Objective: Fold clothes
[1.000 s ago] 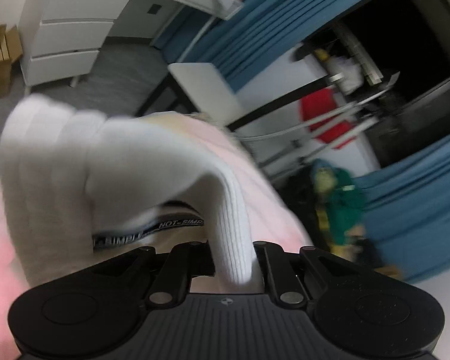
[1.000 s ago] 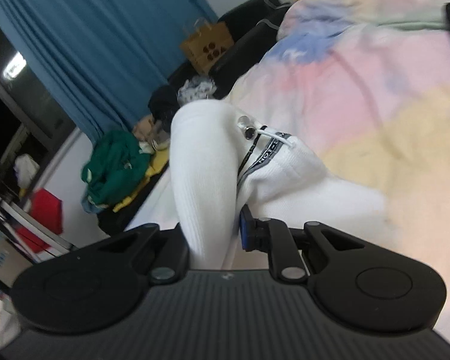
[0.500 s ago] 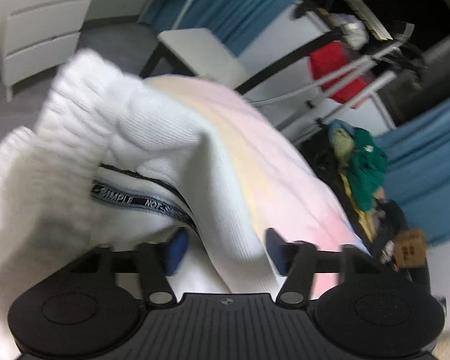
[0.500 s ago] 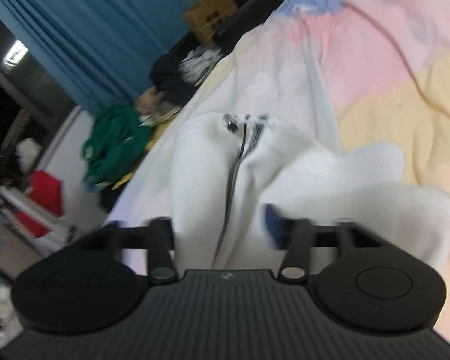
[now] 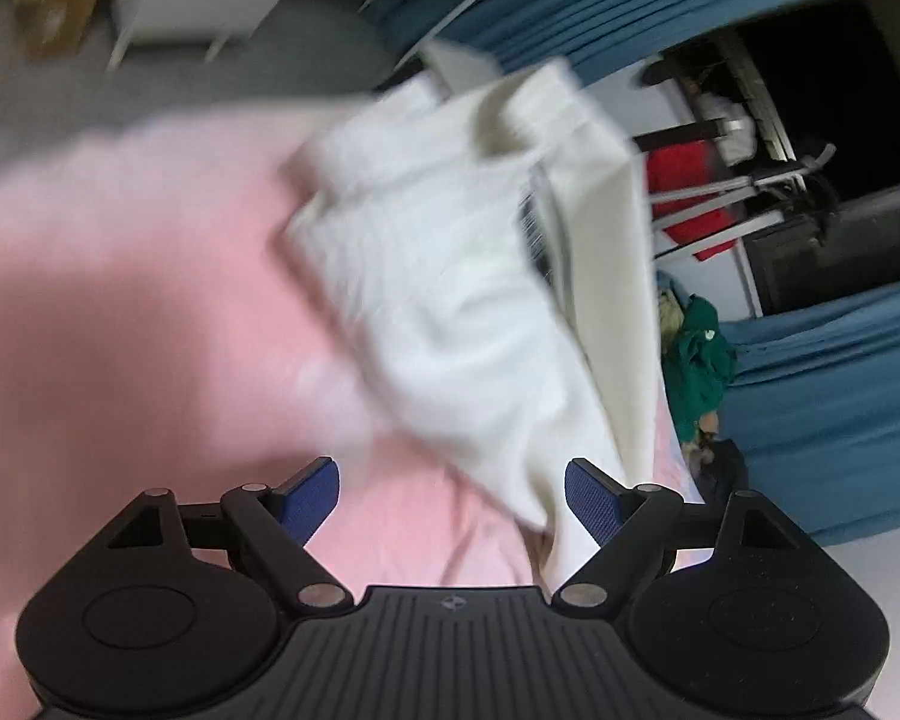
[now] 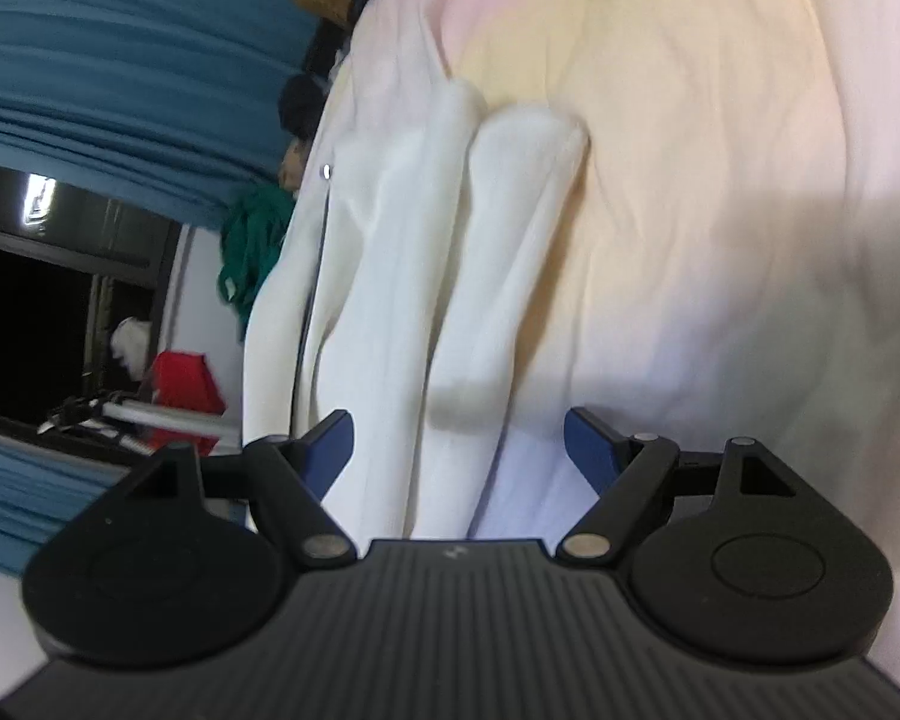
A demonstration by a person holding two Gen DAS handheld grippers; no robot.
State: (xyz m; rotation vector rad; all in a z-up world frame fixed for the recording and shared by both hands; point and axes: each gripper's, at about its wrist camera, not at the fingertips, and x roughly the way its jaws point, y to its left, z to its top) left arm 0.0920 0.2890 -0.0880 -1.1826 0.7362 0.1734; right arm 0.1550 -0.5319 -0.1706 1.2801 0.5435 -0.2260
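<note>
Left gripper (image 5: 450, 495): jaws wide and opening, pads clear of cloth, nothing pinched. White garment (image 5: 450, 276) bunched on pink bedspread (image 5: 120, 300), blurred, reaching toward the bed's far edge. Right gripper (image 6: 457, 444): jaws wide and opening; folds of garment (image 6: 402, 276) between the blue pads (image 6: 330, 441), not pressed. Garment along the bed's left edge on pastel bedspread (image 6: 720, 210). Green clothes (image 6: 252, 240) heaped beyond that edge.
</note>
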